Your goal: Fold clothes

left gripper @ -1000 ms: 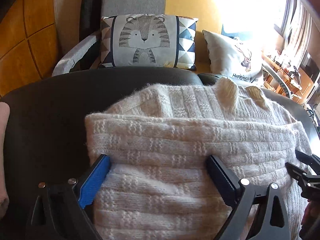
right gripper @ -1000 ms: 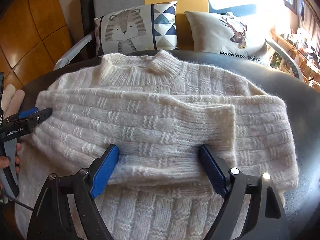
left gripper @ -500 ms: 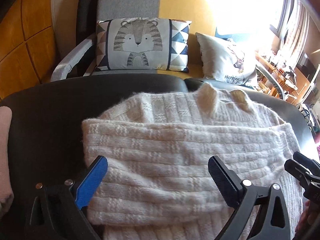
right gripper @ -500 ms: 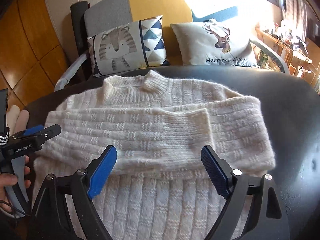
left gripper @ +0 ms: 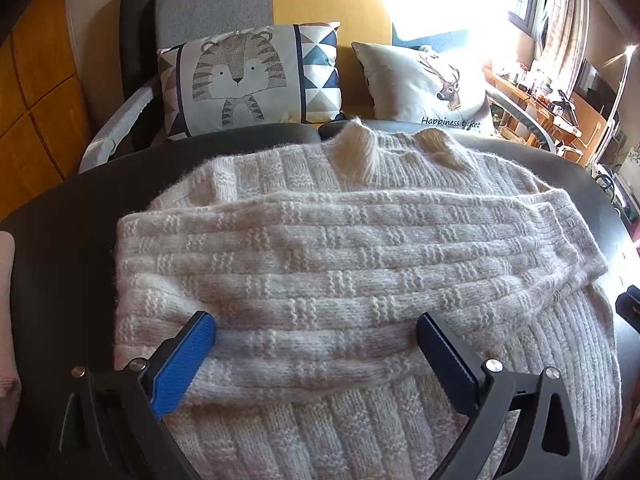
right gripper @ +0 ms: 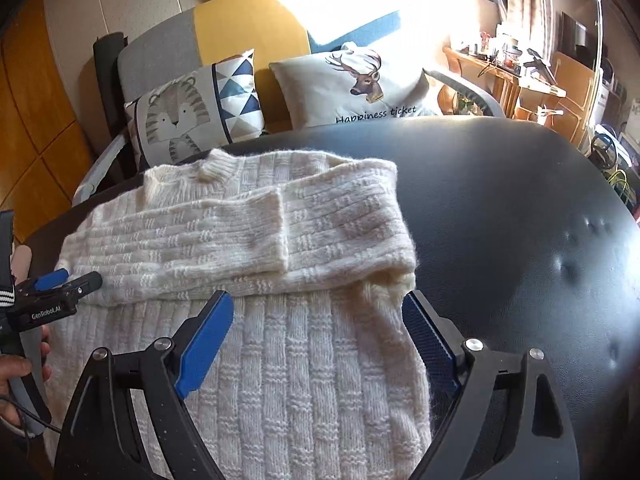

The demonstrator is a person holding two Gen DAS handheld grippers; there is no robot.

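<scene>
The deer cushion behind the surface's far edge carries the printed words "Happiness ticket" below its stag picture. The left hand-held gripper, seen from the right wrist, bears a white "GenRobot.AI" label on its black body.

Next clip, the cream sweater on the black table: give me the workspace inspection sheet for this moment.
Surface: black table, bare right of the garment.
Job's things: cream sweater lying flat, both sleeves folded across the chest, collar at the far edge.
Clutter: pinkish cloth at the table's left edge.
Grippers: left gripper open, over the folded sleeves; right gripper open, over the sweater's right side; neither holds anything.
Cables: thin black cable under the hand on the left gripper.
Surroundings: sofa with tiger cushion and deer cushion; sunlit window, cluttered wooden desk.
</scene>
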